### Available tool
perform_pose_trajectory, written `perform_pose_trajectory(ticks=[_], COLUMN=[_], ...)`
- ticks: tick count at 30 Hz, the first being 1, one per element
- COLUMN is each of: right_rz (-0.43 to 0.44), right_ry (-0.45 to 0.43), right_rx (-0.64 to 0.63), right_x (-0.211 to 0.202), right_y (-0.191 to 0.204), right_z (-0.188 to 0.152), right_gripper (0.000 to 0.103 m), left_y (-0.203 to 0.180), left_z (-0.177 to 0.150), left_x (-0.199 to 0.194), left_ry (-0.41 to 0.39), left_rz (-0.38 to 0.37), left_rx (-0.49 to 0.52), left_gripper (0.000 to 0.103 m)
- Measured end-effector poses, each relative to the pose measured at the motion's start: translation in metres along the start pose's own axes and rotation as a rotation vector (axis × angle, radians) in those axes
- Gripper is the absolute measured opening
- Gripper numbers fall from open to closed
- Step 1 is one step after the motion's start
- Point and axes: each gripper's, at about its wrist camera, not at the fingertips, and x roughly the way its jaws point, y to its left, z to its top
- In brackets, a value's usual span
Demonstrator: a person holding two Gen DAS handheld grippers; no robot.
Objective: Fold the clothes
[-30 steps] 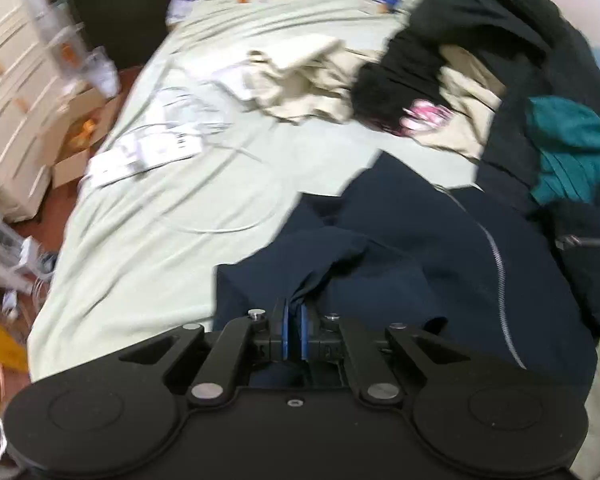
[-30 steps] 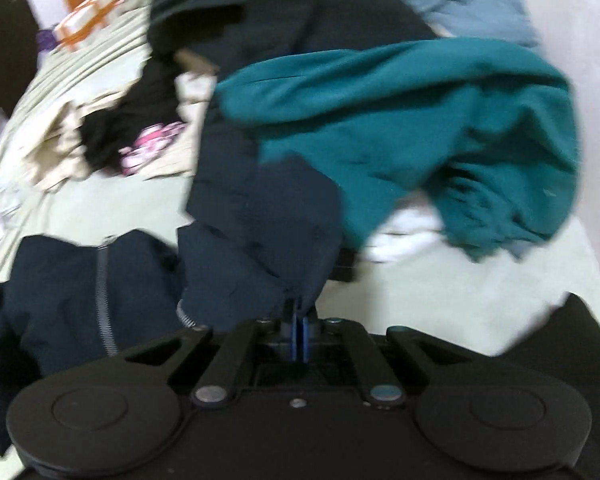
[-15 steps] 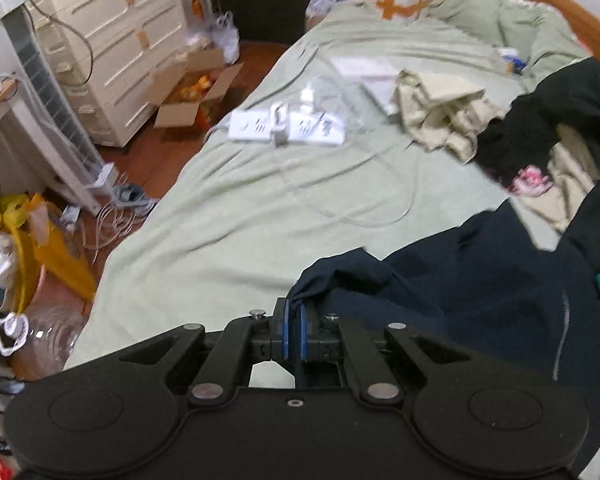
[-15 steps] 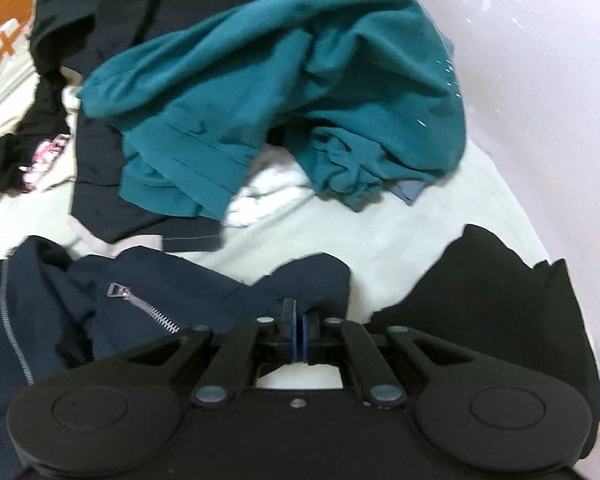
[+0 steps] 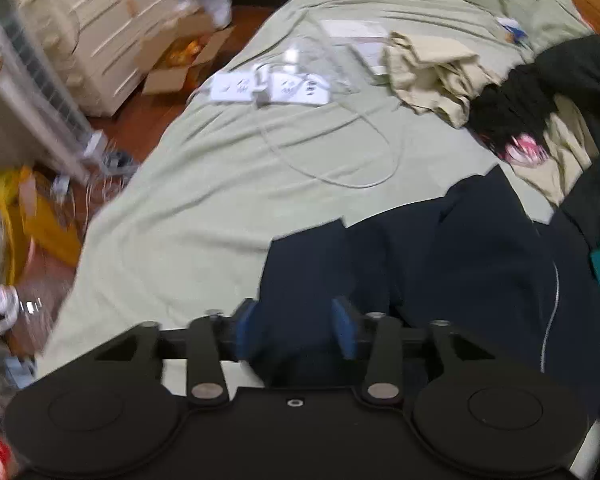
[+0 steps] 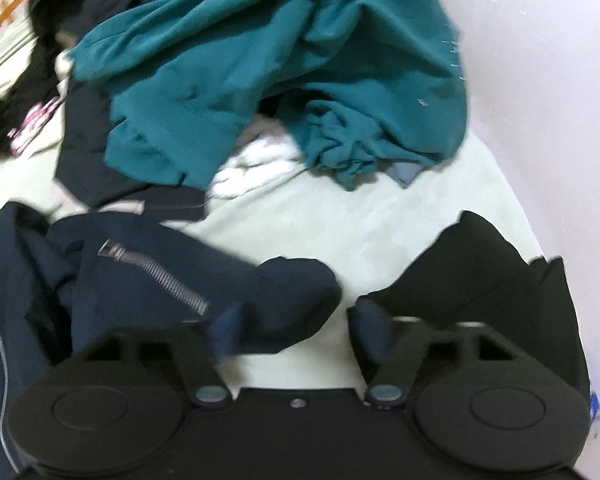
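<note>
**Navy jacket down on the bed, both sets of fingers spread apart**

Left wrist view: the left gripper (image 5: 296, 332) has its 2 blue fingers (image 5: 245, 330) parted, with an edge of the navy jacket (image 5: 440, 264) lying loose between them, not pinched. The jacket sprawls rumpled across the near part of the pale green bed (image 5: 204, 216), its zipper (image 5: 550, 312) running down the right side. Further up lie a white cable (image 5: 340, 152), power strips (image 5: 268, 88) and beige clothes (image 5: 432, 68).

Right wrist view: the right gripper (image 6: 296, 334) is likewise released, its fingers (image 6: 224, 332) wide apart around a bunched navy fold (image 6: 292, 300), with a second zipper (image 6: 160, 276) just to the left. A teal garment (image 6: 268, 60) is heaped behind it, and a black garment (image 6: 488, 276) lies to the right.

Risks, as I judge them: the jacket is still creased and bunched, so any fold made over it would set crooked. Closing again on the thick fold could catch several layers at once. Dragging the jacket up the bed might snag the cable.
</note>
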Motion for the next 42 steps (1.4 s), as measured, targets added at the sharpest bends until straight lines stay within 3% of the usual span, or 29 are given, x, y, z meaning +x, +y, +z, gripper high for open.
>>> perform_pose_trajectory(ticks=[2, 5, 14, 17, 23, 30, 33, 36, 38, 42], right_rz=[-0.009, 0.01, 0.206, 0.271, 0.402, 0.554, 0.567, 0.555, 0.584, 0.607], right_ry=[-0.007, -0.037, -0.063, -0.072, -0.088, -0.108, -0.036, 0.023, 0.064, 0.091], right_rx=[-0.019, -0.012, -0.19, -0.25, -0.368, -0.507, -0.473, -0.444, -0.406, -0.402], right_x=[-0.007, -0.016, 0.013, 0.023, 0.043, 0.066, 0.084, 0.104, 0.111, 0.118], right_y=[-0.002, -0.003, 0.096, 0.129, 0.195, 0.272, 0.268, 0.268, 0.264, 0.267], right_z=[0.004, 0.014, 0.043, 0.052, 0.072, 0.094, 0.096, 0.099, 0.102, 0.1], right_gripper=[0.077, 0.077, 0.079, 0.079, 0.08, 0.083, 0.083, 0.072, 0.053, 0.039], left_y=[-0.007, -0.018, -0.052, -0.08, -0.136, -0.173, -0.179, -0.182, -0.184, -0.186], left_z=[0.008, 0.021, 0.058, 0.062, 0.066, 0.078, 0.081, 0.084, 0.086, 0.09], left_x=[0.002, 0.006, 0.02, 0.043, 0.073, 0.12, 0.14, 0.147, 0.151, 0.158], left_ry=[-0.019, -0.049, -0.131, -0.125, -0.125, -0.074, -0.025, -0.007, 0.002, 0.02], left_rz=[-0.032, -0.079, -0.221, -0.253, -0.308, -0.324, -0.329, -0.332, -0.334, -0.339], left_rx=[0.008, 0.021, 0.054, 0.08, 0.247, 0.326, 0.331, 0.322, 0.316, 0.305], left_gripper=[0.066, 0.068, 0.07, 0.071, 0.07, 0.07, 0.07, 0.07, 0.07, 0.064])
